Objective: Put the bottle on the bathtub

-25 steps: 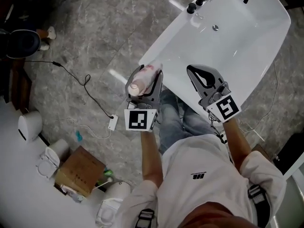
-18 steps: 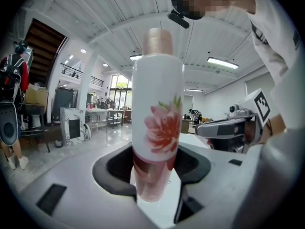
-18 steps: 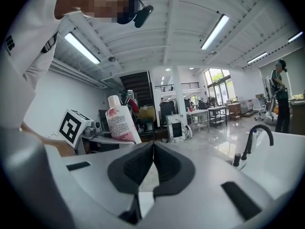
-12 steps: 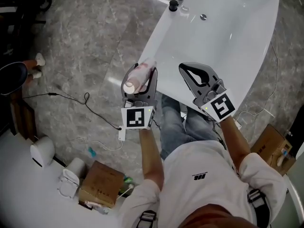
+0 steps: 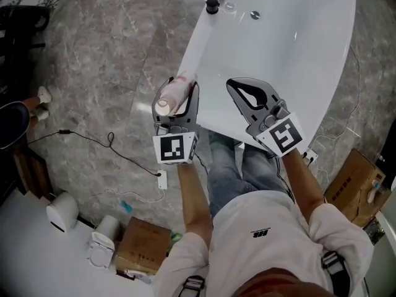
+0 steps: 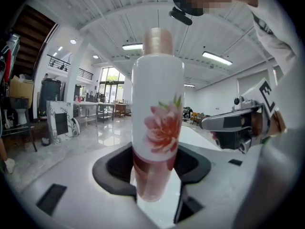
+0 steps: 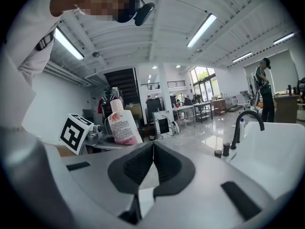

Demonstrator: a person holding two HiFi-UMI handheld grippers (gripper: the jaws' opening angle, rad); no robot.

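A white bottle (image 5: 171,96) with a pink flower print and a beige cap sits in my left gripper (image 5: 180,90), whose jaws are shut on it. In the left gripper view the bottle (image 6: 157,123) stands upright between the black pads and fills the middle of the picture. The left gripper hovers over the floor just off the near left rim of the white bathtub (image 5: 291,60). My right gripper (image 5: 234,85) hangs over the tub's near end with its jaws shut and nothing in them. In the right gripper view its pads (image 7: 153,162) meet, and the bottle (image 7: 122,122) shows to the left.
Black tap knobs (image 5: 214,4) and a drain (image 5: 255,15) are at the tub's far end, and a black spout (image 7: 246,121) rises there. A cable (image 5: 111,148) lies on the grey marble floor. Cardboard boxes (image 5: 146,245) (image 5: 352,179) stand at either side.
Both grippers have sunk and moved forward beside the tub's near end. The bottle stays in the left grip and the right jaws stay shut.
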